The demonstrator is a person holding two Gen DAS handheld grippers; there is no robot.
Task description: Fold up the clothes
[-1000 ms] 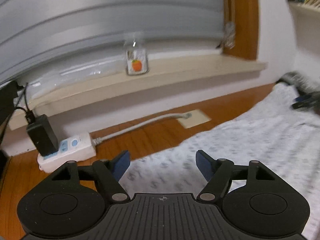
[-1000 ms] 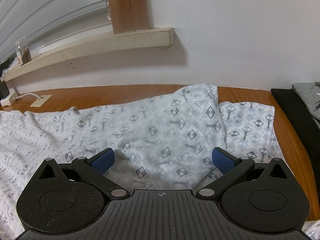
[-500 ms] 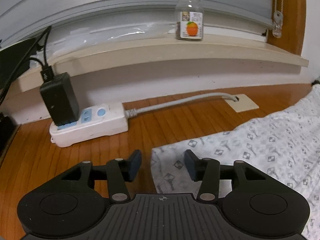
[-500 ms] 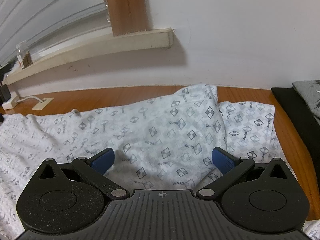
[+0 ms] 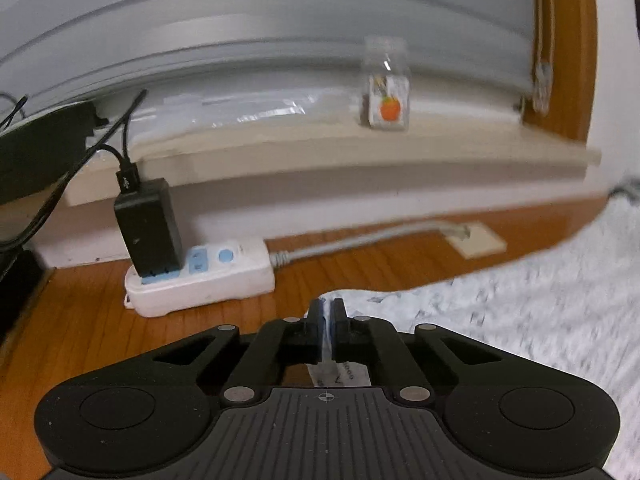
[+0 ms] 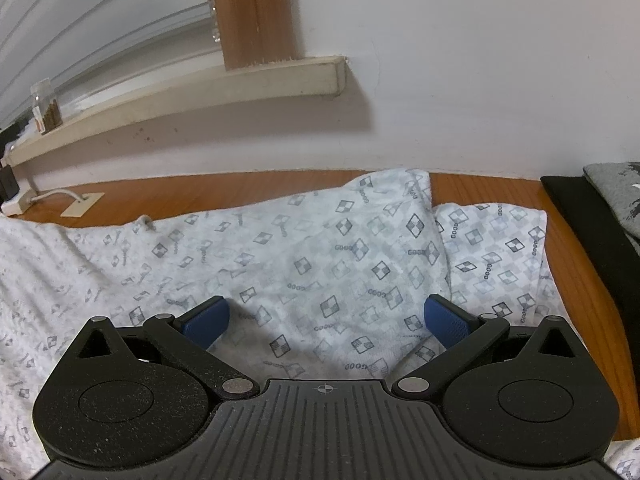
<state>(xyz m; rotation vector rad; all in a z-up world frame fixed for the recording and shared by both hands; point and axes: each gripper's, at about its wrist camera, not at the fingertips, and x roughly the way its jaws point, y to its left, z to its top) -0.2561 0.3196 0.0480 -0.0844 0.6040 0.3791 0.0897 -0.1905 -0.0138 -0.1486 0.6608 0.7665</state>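
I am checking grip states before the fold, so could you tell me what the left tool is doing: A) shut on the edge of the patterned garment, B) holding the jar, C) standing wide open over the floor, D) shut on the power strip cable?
A: the left tool is pinched shut on a strip of the patterned garment.

Colours and patterns, both wrist views

I see a white garment (image 6: 304, 256) printed with grey checked diamonds, an orange-brown wood floor (image 6: 224, 188), a white power strip (image 5: 200, 280) with pale blue sockets, a black adapter (image 5: 148, 232), and blue pads (image 6: 444, 320) on my black right gripper (image 6: 326, 318).
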